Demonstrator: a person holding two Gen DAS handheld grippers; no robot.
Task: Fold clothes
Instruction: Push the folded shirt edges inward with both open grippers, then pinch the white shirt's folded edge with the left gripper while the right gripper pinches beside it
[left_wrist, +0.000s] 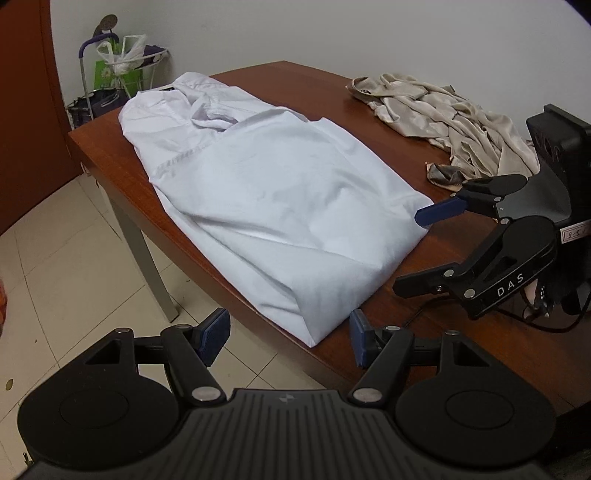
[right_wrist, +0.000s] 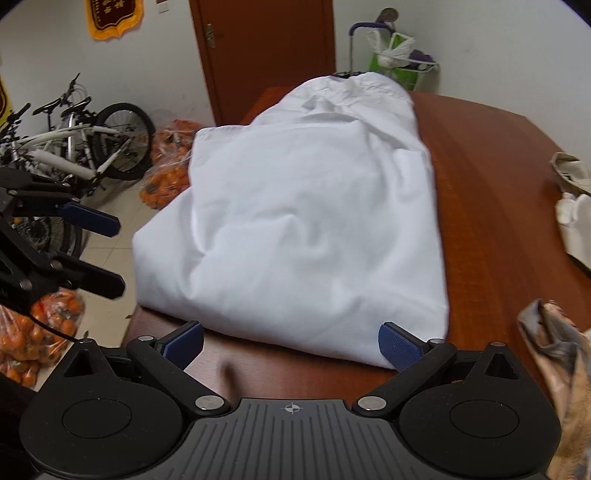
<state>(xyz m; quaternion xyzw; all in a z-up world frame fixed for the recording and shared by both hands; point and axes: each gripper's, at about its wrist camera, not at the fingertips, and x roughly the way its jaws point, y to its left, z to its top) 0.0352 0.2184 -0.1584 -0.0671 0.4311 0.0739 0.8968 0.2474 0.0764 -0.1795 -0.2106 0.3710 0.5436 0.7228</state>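
We worked in a white-walled room at a reddish wooden table (left_wrist: 369, 92), our landmark throughout. Along that table, from its near edge to its far end, lay the white garment (left_wrist: 258, 192), already doubled lengthwise into a long panel, collar end farthest from us. On the table to the garment's right sat a crumpled beige garment (left_wrist: 443, 110), unfolded.

We judged a further fold of the white piece was in hand: the next move called for pinching both corners of its near hem and carrying them toward the collar.

The left gripper (left_wrist: 290, 338) hung released, empty, at the table's near edge by one hem corner; the right gripper (right_wrist: 291, 345) stood likewise spread and empty over the other.

Only the right view showed bicycles (right_wrist: 74, 136) and bagged oranges (right_wrist: 166, 166) beyond the table's left side; only the left showed the beige garment whole.
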